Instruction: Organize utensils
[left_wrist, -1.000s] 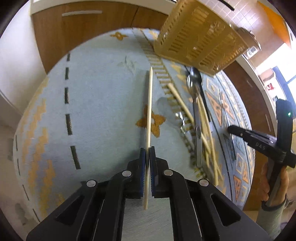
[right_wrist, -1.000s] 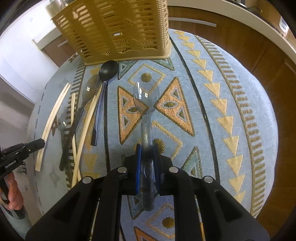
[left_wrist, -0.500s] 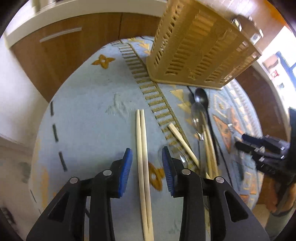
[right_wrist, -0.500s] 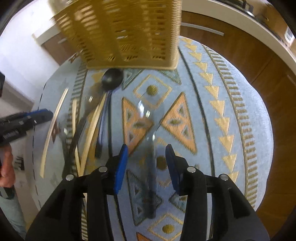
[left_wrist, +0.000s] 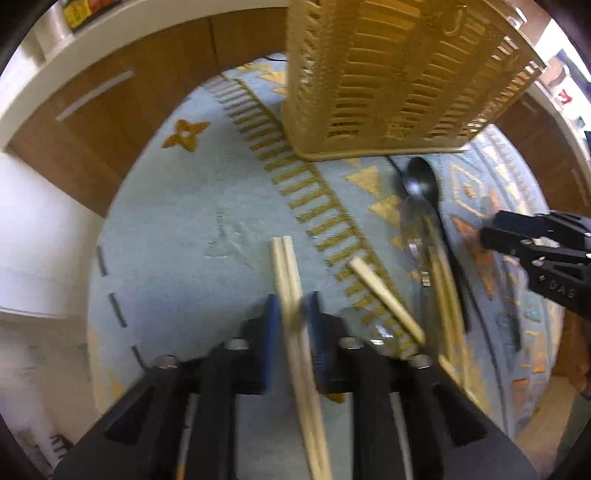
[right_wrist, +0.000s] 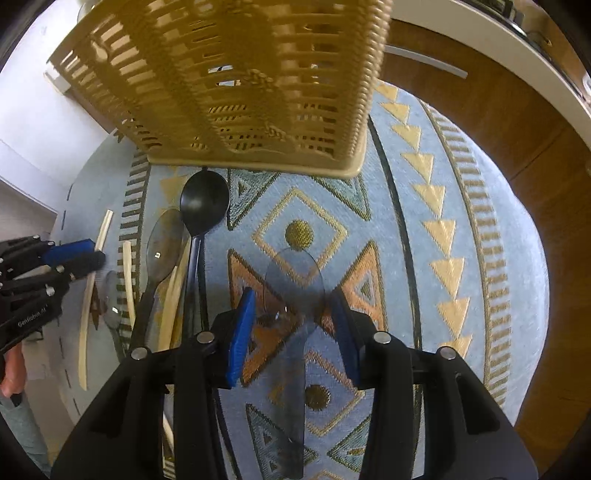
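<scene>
**Grippers Close In on Chopsticks and Spoon**

The left gripper (left_wrist: 291, 325) is closing, its blue pads at or nearly touching a pair of wooden chopsticks (left_wrist: 286, 266) lying on the patterned cloth (right_wrist: 424, 236). The right gripper (right_wrist: 293, 325) is also closing, jaws still apart around a clear plastic spoon (right_wrist: 295, 280) flat on the cloth. A slatted tan utensil basket (right_wrist: 236, 85) stands just beyond; a black spoon (right_wrist: 203, 203) lies near its base.

A patterned blue rug (right_wrist: 443, 236) (gold triangles) fronts wooden cabinets (right_wrist: 480, 122).
</scene>
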